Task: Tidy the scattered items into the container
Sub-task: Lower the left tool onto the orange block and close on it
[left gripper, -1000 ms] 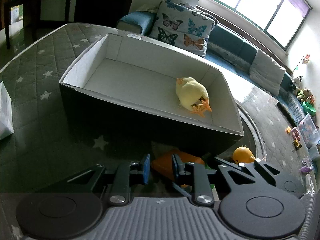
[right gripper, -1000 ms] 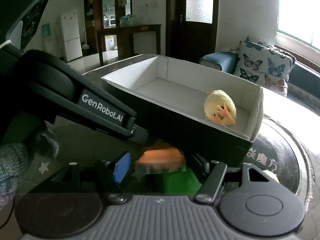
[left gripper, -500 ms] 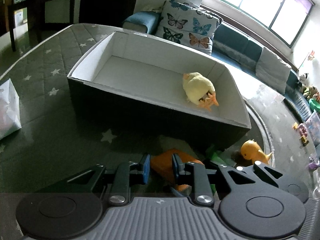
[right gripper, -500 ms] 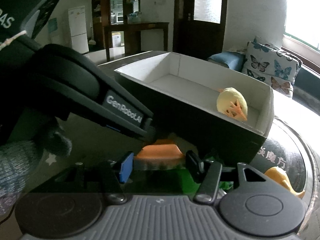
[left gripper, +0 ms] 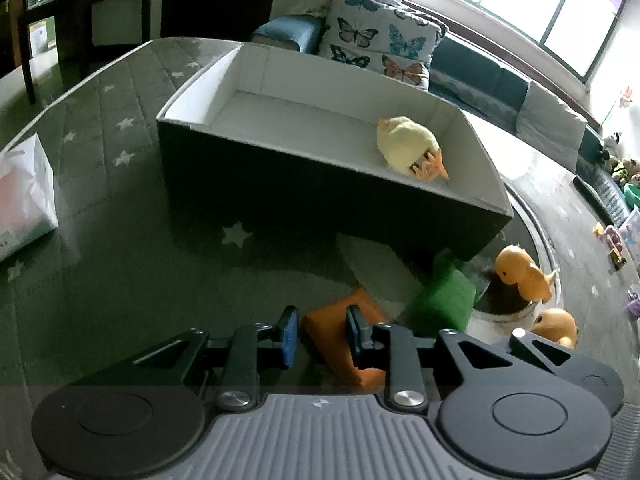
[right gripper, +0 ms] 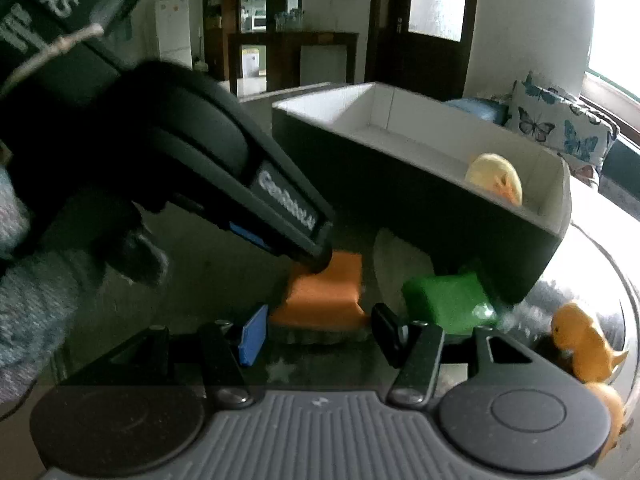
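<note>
Grey quilted star-patterned fabric under glass forms the surface [left gripper: 100, 216], with a sofa and a butterfly-print cushion [left gripper: 380, 52] behind it. A dark rectangular box with a white interior [left gripper: 280, 176] stands on the surface. One pale yellow plush chick with orange feet [left gripper: 408, 148] lies inside it, near the right end wall.

Scattered items lie in front of the box. An orange foam block [left gripper: 332, 336] sits nearest the cameras; a green foam block [left gripper: 444, 296] sits to its right, close under the box's right corner. An orange toy duck [left gripper: 520, 276] stands further right, near the surface's round rim. A white paper bag [left gripper: 24, 196] lies well apart at the left edge.

The left claw [left gripper: 318, 334] is partly spread, with its fingers straddling the orange foam block; the right finger appears to touch the block, but a firm pinch cannot be confirmed. In the right wrist view its tip rests on the block's top left corner.

The right claw [right gripper: 320, 334] is spread wide and empty, just short of the orange foam block [right gripper: 324, 292].
</note>
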The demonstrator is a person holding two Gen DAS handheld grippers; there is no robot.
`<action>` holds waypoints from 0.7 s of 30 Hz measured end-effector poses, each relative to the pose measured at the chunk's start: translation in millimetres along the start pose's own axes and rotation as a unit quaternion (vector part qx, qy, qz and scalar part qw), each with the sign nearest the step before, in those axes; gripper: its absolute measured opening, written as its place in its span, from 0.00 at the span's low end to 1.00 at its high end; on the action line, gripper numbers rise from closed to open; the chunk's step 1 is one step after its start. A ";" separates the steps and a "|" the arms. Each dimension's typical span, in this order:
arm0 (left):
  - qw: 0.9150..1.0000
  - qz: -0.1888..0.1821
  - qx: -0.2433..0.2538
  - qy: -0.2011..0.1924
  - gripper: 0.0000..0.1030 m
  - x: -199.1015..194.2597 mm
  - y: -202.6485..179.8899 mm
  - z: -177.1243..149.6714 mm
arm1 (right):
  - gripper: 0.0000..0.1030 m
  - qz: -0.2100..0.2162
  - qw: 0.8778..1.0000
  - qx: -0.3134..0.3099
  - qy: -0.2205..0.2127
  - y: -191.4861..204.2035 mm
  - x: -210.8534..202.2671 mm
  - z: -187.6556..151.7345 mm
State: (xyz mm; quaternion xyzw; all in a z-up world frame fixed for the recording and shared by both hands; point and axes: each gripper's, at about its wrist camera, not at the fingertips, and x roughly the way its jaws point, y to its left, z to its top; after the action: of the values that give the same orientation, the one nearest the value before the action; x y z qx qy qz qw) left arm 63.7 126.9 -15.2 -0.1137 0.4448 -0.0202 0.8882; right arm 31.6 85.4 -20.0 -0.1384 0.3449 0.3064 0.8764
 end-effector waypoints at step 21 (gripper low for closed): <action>0.999 -0.035 0.013 0.009 0.28 -5.0 2.3 -6.0 | 0.59 0.017 0.999 0.031 -0.003 -4.8 -0.4 -1.4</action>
State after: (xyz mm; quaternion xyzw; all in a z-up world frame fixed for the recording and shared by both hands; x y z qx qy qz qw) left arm 55.7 128.7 -15.3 -0.1178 0.4483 -0.0577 0.8842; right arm 33.7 80.9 -20.6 -0.1049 0.3540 0.3106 0.8759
